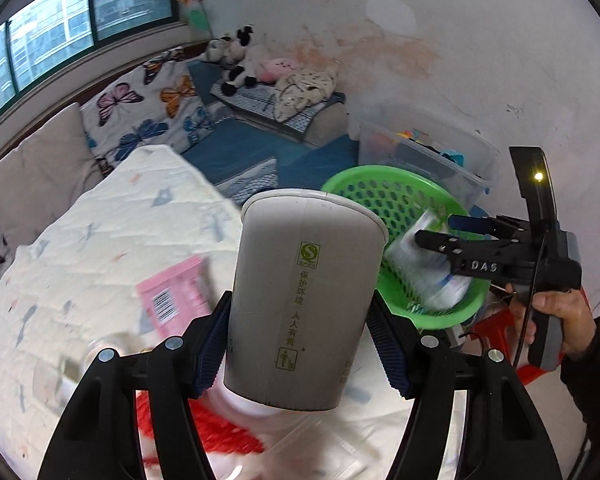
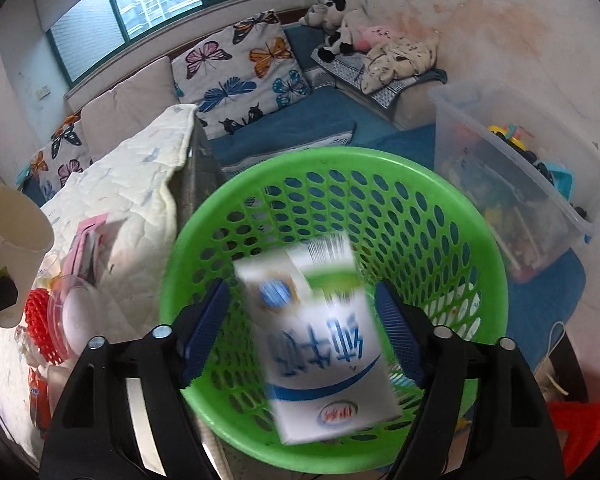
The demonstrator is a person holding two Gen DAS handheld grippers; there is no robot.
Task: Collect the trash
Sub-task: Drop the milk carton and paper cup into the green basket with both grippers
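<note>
Nearest to us, our left hand-held gripper point(image 1: 300, 344) clamps a grey paper cup point(image 1: 304, 300) between its blue pads point(image 1: 214, 340), holding it upright above the quilt-covered counter point(image 1: 100, 232). On the counter below lie a pink packet point(image 1: 176, 294), red mesh wrap point(image 1: 204, 428) and a clear plastic lid point(image 2: 74, 312), all near the edge closest to us. Our right hand-held gripper point(image 2: 302, 332) stands with jaws spread wide over the green perforated basket point(image 2: 440, 216) just beyond the counter's right edge; a blurred milk carton point(image 2: 320, 344) sits between its fingers without touching them, inside the basket's rim. A clear storage bin point(image 2: 540, 184) stands beside the basket.
</note>
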